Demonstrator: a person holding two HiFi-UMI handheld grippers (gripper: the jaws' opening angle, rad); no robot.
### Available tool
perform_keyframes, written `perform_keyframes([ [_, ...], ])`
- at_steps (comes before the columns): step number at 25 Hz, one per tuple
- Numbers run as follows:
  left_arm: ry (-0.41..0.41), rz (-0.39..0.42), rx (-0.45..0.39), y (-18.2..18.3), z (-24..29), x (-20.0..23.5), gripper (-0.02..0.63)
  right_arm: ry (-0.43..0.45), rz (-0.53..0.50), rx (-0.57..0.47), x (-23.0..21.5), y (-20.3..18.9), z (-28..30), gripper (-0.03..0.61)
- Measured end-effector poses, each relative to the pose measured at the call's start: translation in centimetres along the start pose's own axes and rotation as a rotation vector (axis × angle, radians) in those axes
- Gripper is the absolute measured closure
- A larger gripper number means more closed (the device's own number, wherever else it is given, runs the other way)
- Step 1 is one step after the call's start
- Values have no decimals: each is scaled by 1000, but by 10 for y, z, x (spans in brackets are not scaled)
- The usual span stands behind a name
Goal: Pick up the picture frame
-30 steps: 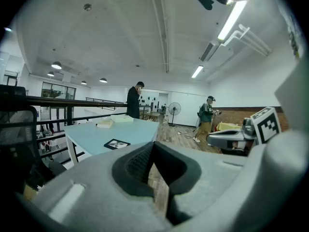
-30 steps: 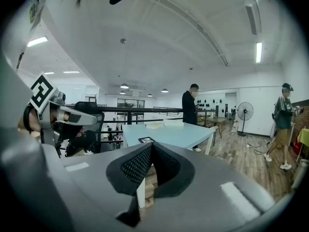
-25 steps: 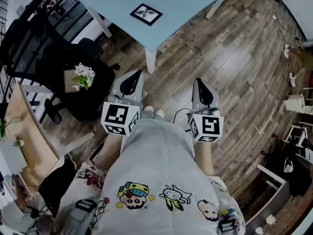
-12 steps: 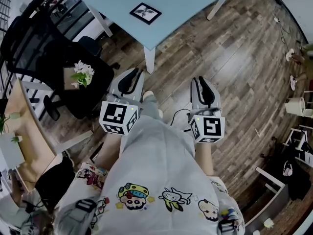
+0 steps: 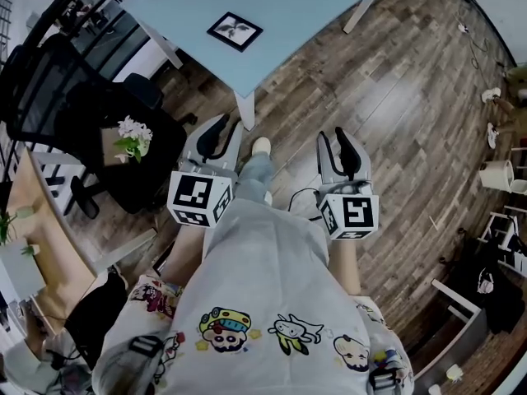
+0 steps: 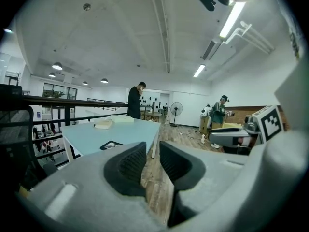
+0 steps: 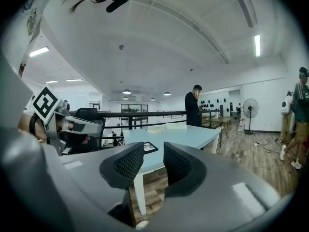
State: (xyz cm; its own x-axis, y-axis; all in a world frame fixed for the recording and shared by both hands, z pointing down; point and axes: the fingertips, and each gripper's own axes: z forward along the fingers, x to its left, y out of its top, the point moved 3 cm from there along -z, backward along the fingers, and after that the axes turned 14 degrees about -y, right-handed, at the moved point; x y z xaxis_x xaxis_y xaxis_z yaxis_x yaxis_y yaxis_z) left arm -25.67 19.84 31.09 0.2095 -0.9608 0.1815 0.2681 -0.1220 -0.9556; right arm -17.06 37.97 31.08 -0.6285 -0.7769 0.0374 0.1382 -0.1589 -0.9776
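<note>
The black picture frame (image 5: 235, 31) lies flat on a light blue table (image 5: 321, 2), ahead of both grippers and well out of their reach. In the left gripper view the picture frame (image 6: 112, 144) shows on the table (image 6: 91, 135) just left of my left gripper (image 6: 152, 154). The right gripper view has the picture frame (image 7: 149, 147) right above my right gripper (image 7: 153, 157). Both grippers (image 5: 224, 127) (image 5: 335, 138) hang over the wooden floor, level with the table's near corner. Their jaws have just been opening and stand apart with nothing between them.
A white table leg (image 5: 244, 109) stands at the near corner. To the left are a black office chair (image 5: 45, 81) and white flowers (image 5: 132, 134) on a dark seat. My foot (image 5: 260, 148) is forward. Two people (image 6: 135, 100) (image 6: 219, 112) and a fan (image 6: 174, 111) stand beyond the table.
Both grippers' jaws have gone from shut to parted. Both grippers have moved a little toward the table, and my foot has stepped forward between them.
</note>
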Motion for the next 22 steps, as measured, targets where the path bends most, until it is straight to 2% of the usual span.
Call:
perform_keyframes([
  [13, 4, -23, 41, 30, 88, 85, 502, 24, 13, 27, -20, 23, 123, 422],
  [22, 14, -33, 23, 54, 135, 140, 483, 47, 17, 45, -24, 38, 192, 399],
])
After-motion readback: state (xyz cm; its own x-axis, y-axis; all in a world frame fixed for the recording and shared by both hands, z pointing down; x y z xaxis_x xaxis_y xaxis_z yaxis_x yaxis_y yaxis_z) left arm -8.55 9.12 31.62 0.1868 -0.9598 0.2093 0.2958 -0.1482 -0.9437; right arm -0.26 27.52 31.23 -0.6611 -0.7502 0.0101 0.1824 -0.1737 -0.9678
